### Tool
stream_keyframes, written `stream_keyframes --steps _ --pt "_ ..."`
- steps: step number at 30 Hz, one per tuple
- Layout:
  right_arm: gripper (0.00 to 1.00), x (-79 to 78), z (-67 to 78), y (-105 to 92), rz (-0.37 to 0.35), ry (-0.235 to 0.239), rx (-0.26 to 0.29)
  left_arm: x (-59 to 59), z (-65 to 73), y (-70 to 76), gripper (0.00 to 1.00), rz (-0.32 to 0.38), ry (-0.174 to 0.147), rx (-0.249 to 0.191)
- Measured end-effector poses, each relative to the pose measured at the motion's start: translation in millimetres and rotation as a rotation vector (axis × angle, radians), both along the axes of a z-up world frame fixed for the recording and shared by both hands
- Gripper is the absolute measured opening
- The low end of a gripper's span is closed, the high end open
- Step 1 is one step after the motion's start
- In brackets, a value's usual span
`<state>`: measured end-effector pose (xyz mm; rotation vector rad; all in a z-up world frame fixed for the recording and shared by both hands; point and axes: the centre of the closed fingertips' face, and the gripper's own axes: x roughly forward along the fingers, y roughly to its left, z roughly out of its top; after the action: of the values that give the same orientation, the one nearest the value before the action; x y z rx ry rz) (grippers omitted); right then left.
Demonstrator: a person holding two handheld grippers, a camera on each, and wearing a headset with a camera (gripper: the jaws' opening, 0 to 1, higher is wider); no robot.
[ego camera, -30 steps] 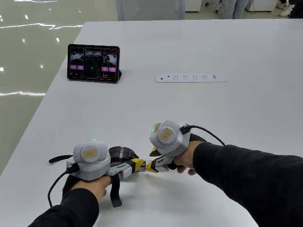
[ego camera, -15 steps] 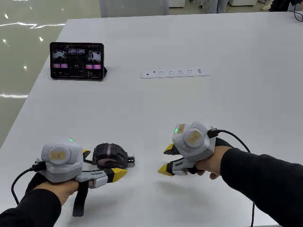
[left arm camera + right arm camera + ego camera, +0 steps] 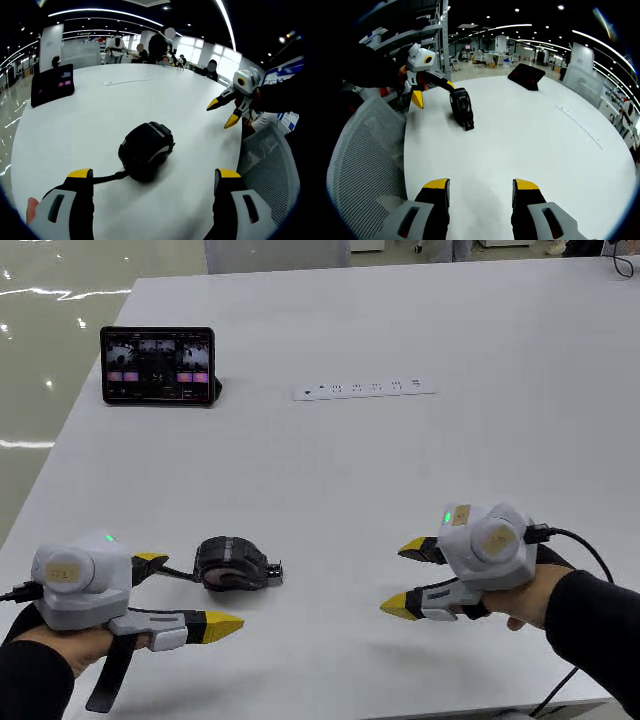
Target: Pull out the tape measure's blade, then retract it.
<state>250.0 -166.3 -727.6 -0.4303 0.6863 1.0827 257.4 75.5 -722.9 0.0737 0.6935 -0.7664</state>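
Observation:
A black tape measure point(image 3: 234, 562) lies on the white table point(image 3: 330, 480), its blade drawn in and a black strap trailing off to its left. My left gripper point(image 3: 190, 592) is open just left of it, jaws wide, nothing between them. In the left gripper view the tape measure point(image 3: 146, 149) sits a short way ahead of the yellow-tipped jaws. My right gripper point(image 3: 412, 578) is open well to the right, apart from the case. The right gripper view shows the tape measure point(image 3: 462, 107) far off, with the left gripper point(image 3: 434, 86) beside it.
A tablet point(image 3: 158, 364) stands propped at the back left and a white power strip point(image 3: 364, 390) lies near the table's middle back. The table's near edge runs just below both hands. A mesh chair back point(image 3: 360, 165) is beside the table.
Both grippers were together at the tape measure a second ago. They have let go and drawn apart, the right one far to the right, leaving the case on the table.

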Motion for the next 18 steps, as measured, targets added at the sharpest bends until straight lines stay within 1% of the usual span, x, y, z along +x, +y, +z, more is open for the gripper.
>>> stream_keyframes --steps 2,3,6,8,9,10,13,15,16,18 --pt "0.5 -1.1 -1.4 -10.4 -0.021 0.0 0.006 -2.5 -1.8 7.5 0.99 0.006 0.003 0.015" --pt "0.52 -2.1 -1.9 -14.3 -0.026 0.003 0.009 -4.1 -3.1 10.8 0.99 0.011 0.015 0.02" --pt "0.58 -5.9 -4.7 -31.2 -0.058 0.026 0.011 -11.9 -4.0 20.8 0.99 0.013 0.037 0.024" --pt "0.61 -7.4 -4.1 -39.3 -0.072 0.026 0.017 -15.3 -3.5 24.9 0.98 0.013 0.043 0.021" --pt "0.62 -8.1 -3.8 -46.0 -0.088 0.031 0.022 -18.3 -4.0 28.3 0.96 0.011 0.049 0.028" --pt "0.63 -8.3 -4.1 -50.4 -0.098 0.035 0.024 -19.4 -4.6 31.0 0.95 0.011 0.047 0.04" --pt "0.67 -10.5 -5.8 -66.9 -0.121 0.036 0.017 -24.2 -3.3 35.6 0.98 0.008 0.055 0.042" --pt "0.69 -13.6 -5.9 -77.6 -0.134 0.04 0.013 -27.2 -1.1 38.4 0.99 0.002 0.054 0.045" --pt "0.71 -17.6 -2.1 -81.7 -0.141 0.039 0.013 -28.3 -0.2 41.4 0.99 -0.001 0.048 0.062" --pt "0.73 -18.2 -1.7 -90.5 -0.161 0.045 0.015 -29.1 1.8 44.6 0.99 -0.003 0.043 0.068"
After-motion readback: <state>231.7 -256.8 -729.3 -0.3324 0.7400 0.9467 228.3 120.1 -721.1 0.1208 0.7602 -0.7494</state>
